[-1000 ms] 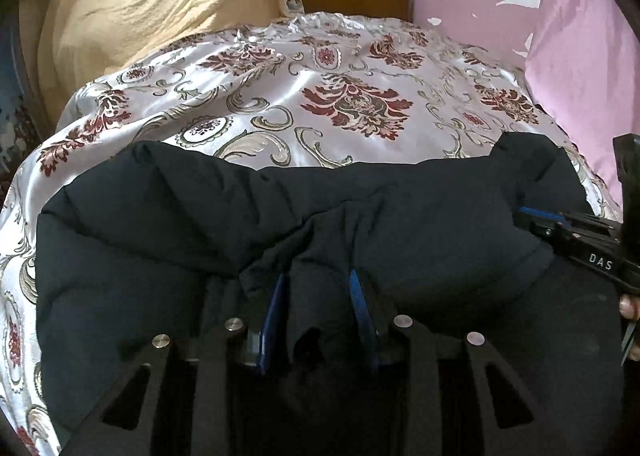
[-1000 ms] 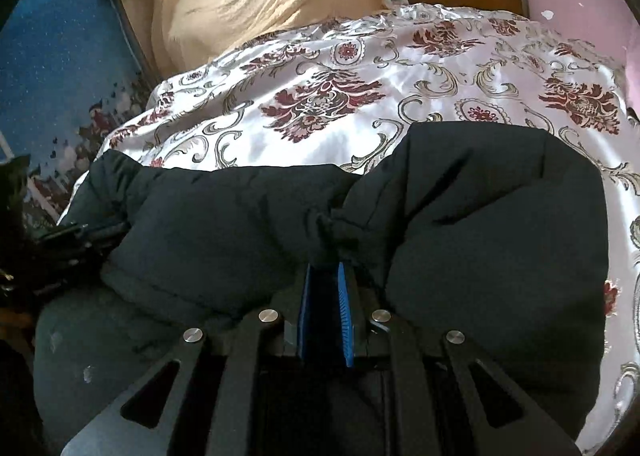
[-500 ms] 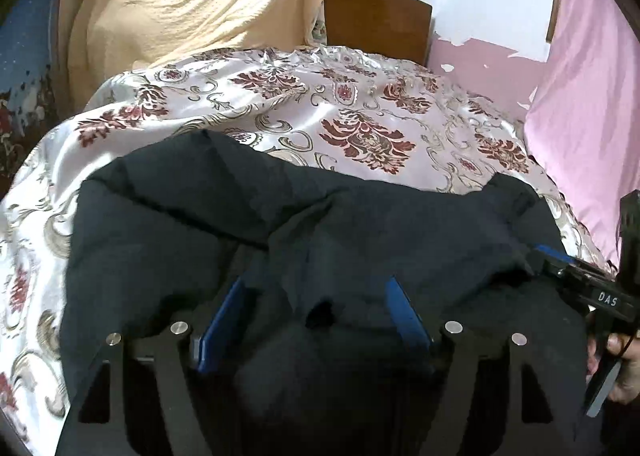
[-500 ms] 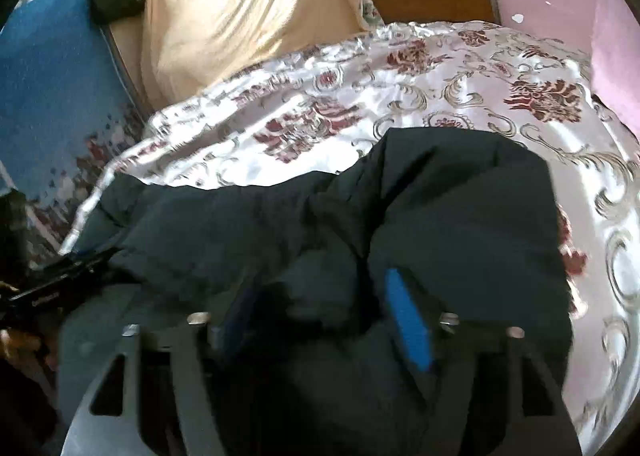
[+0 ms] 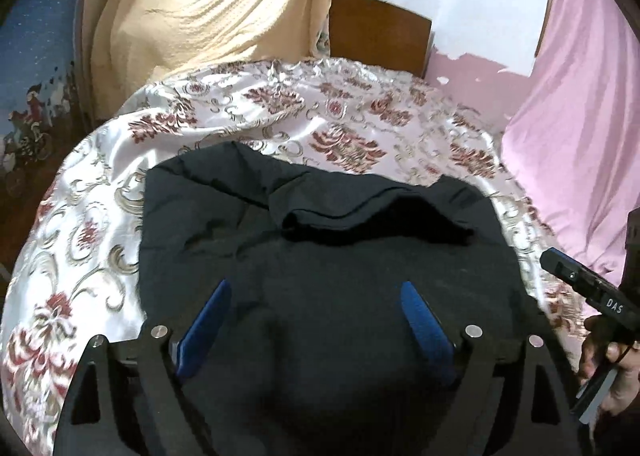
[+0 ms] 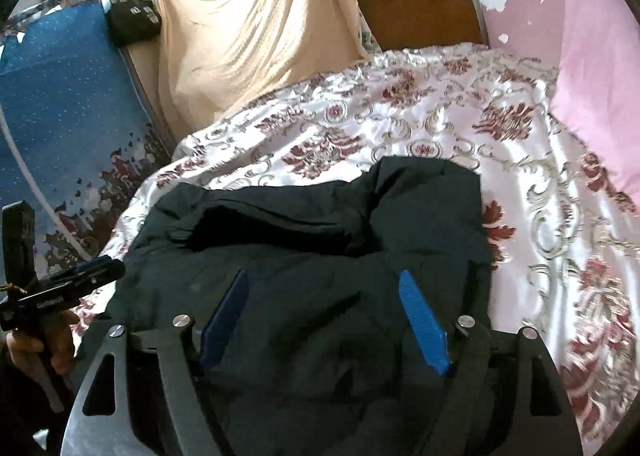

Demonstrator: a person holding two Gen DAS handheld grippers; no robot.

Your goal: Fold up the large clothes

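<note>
black jacket (image 5: 320, 276) folded on bedspread (image 5: 100, 216); L gripper (image 5: 316, 288) & R gripper (image 6: 324, 276) fingers opening, nothing gripped

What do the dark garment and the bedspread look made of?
Garment: matte black, thick and puffy, holding soft rounded folds; probably padded synthetic, though the fibre is unclear. Bedspread: glossy satin-like weave with a red floral pattern; bright highlights run along its creases.
</note>
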